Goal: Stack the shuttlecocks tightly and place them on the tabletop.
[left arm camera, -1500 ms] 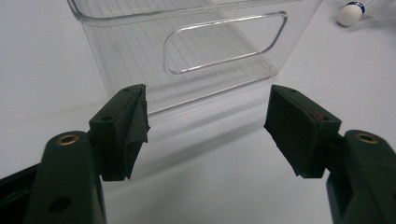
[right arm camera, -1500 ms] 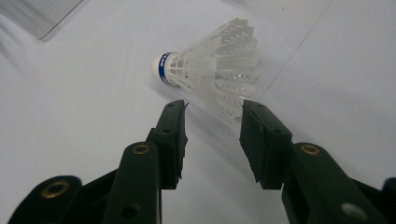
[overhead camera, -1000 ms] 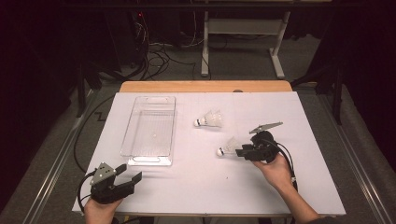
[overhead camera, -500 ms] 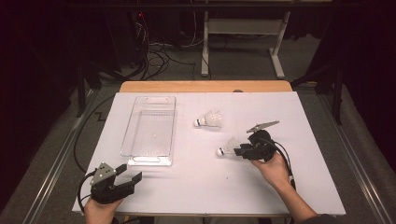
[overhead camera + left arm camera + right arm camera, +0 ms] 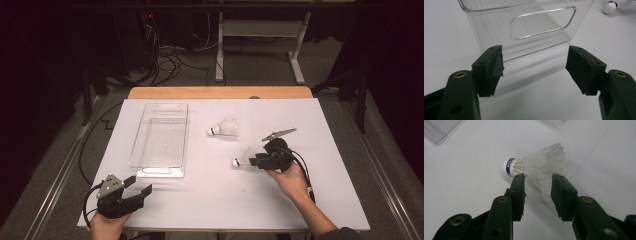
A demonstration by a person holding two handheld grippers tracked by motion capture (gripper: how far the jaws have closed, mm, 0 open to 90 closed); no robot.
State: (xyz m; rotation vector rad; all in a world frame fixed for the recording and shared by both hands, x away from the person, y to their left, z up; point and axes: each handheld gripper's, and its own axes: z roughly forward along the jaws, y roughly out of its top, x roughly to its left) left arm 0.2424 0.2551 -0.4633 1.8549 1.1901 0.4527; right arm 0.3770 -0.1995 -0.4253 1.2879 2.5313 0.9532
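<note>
Since a second ago, our right hand-held gripper (image 5: 537,191) has barely shifted, its jaws narrowing around the white plastic shuttlecock's (image 5: 537,168) skirt near the surface's right edge; the clear plastic tray (image 5: 161,137) awaits, empty. Our left hand-held gripper (image 5: 534,70) gapes wide.

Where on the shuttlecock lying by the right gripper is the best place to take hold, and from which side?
Probably the flared skirt of the near shuttlecock, from its open end, as the right gripper does. It lies on its side, cork pointing away; the skirt gives the jaws two opposite faces, while the cork is small and round.
</note>
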